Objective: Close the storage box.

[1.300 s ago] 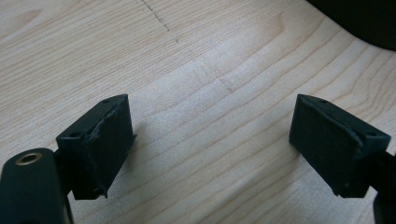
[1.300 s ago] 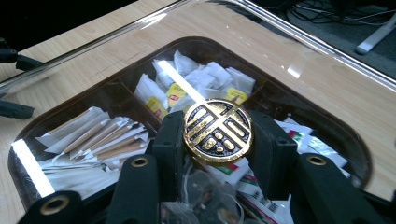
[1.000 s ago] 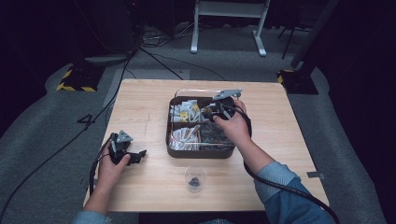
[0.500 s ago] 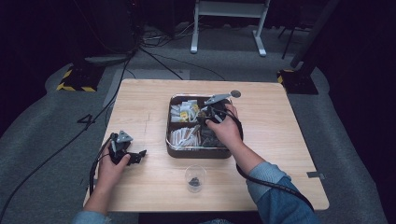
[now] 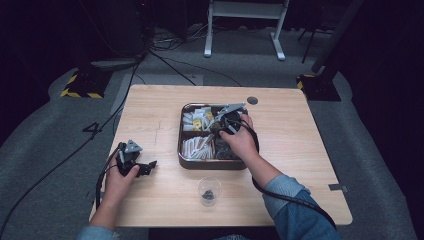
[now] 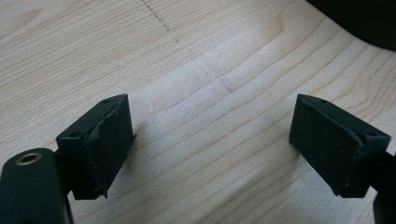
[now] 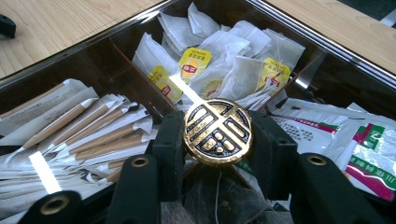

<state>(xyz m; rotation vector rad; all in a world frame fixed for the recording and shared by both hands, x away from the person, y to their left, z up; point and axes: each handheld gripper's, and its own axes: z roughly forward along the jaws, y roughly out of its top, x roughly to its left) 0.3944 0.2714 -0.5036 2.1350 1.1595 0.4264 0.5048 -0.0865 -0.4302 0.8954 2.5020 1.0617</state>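
Note:
A dark metal box with compartments stands mid-table. It holds white tea bags with yellow tags, paper stick packets and printed sachets. My right gripper is shut on a round gold knob just above the box's middle; light streaks suggest a clear lid under the knob. In the high view the right gripper is low over the box. My left gripper rests at the table's left front, with its jaws open and only bare wood between them.
A small clear glass with something dark in it stands in front of the box. A round cable hole sits near the table's far edge. The table ends close to the left hand's side.
The right hand with its gripper has come down and slightly leftward onto the box. The left hand has kept still.

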